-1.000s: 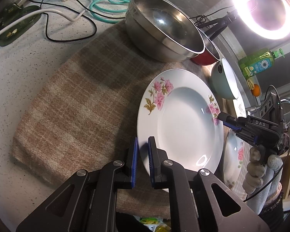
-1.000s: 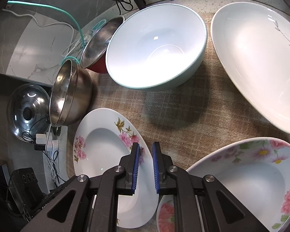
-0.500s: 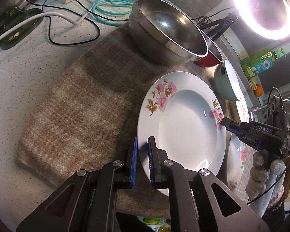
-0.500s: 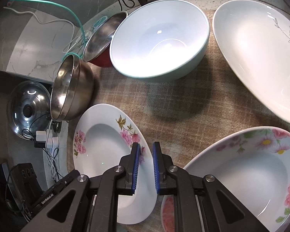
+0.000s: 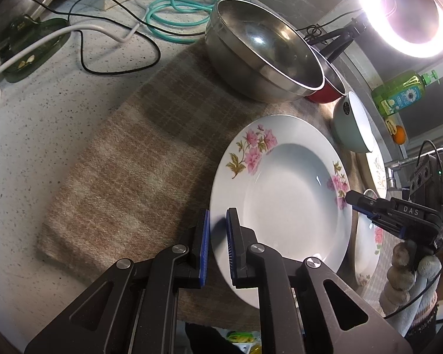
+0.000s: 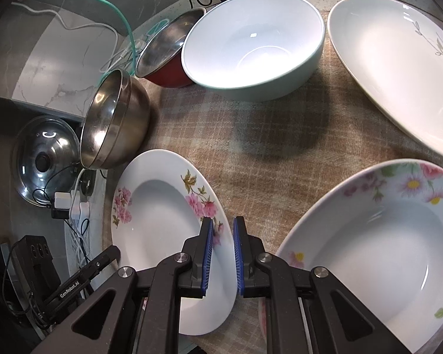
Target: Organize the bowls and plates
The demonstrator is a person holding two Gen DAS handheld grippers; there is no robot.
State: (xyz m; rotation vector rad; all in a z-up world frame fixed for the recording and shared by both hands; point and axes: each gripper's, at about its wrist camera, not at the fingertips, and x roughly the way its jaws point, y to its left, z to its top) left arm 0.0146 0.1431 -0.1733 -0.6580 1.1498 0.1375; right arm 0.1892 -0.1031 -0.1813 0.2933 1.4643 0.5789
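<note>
A white deep plate with pink flowers (image 5: 283,203) (image 6: 162,224) is held above a plaid cloth (image 5: 138,159) (image 6: 251,159). My left gripper (image 5: 218,230) is shut on its near rim. My right gripper (image 6: 221,244) is shut on the opposite rim and also shows in the left wrist view (image 5: 366,203). A second flowered deep plate (image 6: 378,247) (image 5: 369,250) lies to the right. A pale plate with a grey sprig (image 6: 398,67), a mint bowl (image 6: 251,44) (image 5: 354,124), a red bowl (image 6: 165,56) (image 5: 327,94) and a steel bowl (image 6: 112,126) (image 5: 265,62) stand on the cloth.
A speckled counter (image 5: 44,124) holds cables (image 5: 174,14) and a power strip (image 6: 71,206). A pot lid (image 6: 44,159) lies left of the steel bowl. A ring light (image 5: 407,14), a green soap bottle (image 5: 398,94) and a tap (image 5: 404,162) are at the right.
The flowered plate, gripped by both grippers, has shifted slightly; the left camera pulled back a little and the bowls drifted in view. Both grips are unchanged.
</note>
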